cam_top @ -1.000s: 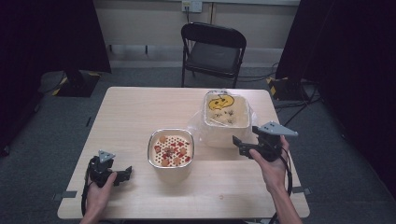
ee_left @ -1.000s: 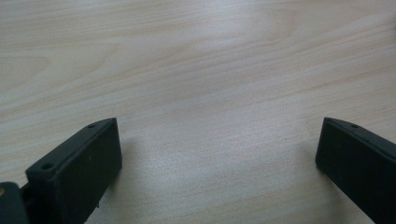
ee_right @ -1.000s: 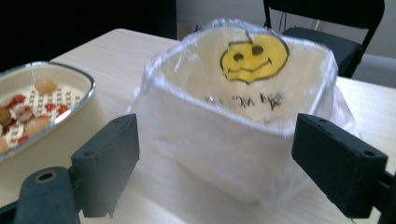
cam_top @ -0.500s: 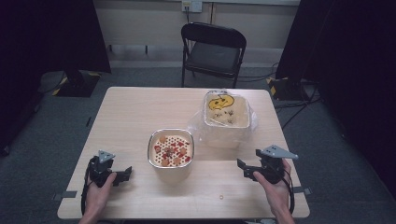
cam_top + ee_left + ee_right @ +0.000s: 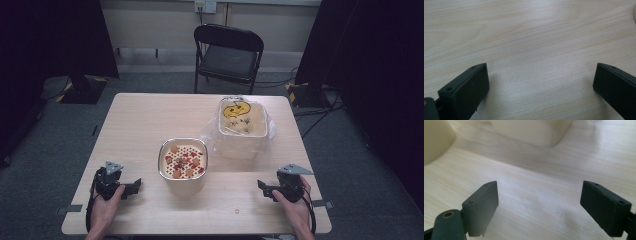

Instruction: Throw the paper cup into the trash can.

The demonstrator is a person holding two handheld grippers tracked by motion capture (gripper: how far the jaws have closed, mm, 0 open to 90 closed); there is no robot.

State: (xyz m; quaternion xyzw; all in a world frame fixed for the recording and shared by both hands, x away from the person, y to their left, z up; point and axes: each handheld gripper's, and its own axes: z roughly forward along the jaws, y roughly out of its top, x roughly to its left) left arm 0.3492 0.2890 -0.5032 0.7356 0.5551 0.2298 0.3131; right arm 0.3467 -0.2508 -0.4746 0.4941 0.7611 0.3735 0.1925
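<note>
A square metal-rimmed container (image 5: pixel 183 164) with a red-and-orange spotted top stands at the table's middle front. Behind it to the right is a cream tub (image 5: pixel 242 125) with a yellow face drawn on it, wrapped in clear plastic. My left gripper (image 5: pixel 133 187) rests at the front left of the table, open, and only bare wood lies between its jaws (image 5: pixel 541 82). My right gripper (image 5: pixel 263 189) sits at the front right, open and holding nothing (image 5: pixel 539 202). In the right gripper view the cream tub (image 5: pixel 529 130) and the metal-rimmed container (image 5: pixel 436 137) rise ahead.
The light wooden table (image 5: pixel 150 120) has a small ring-shaped item (image 5: pixel 236 211) near its front edge. A black folding chair (image 5: pixel 227 50) stands behind the table. Dark curtains hang on both sides, and cables lie on the floor at the right.
My right gripper has drawn back from beside the cream tub toward the table's front right edge. The left gripper has stayed put.
</note>
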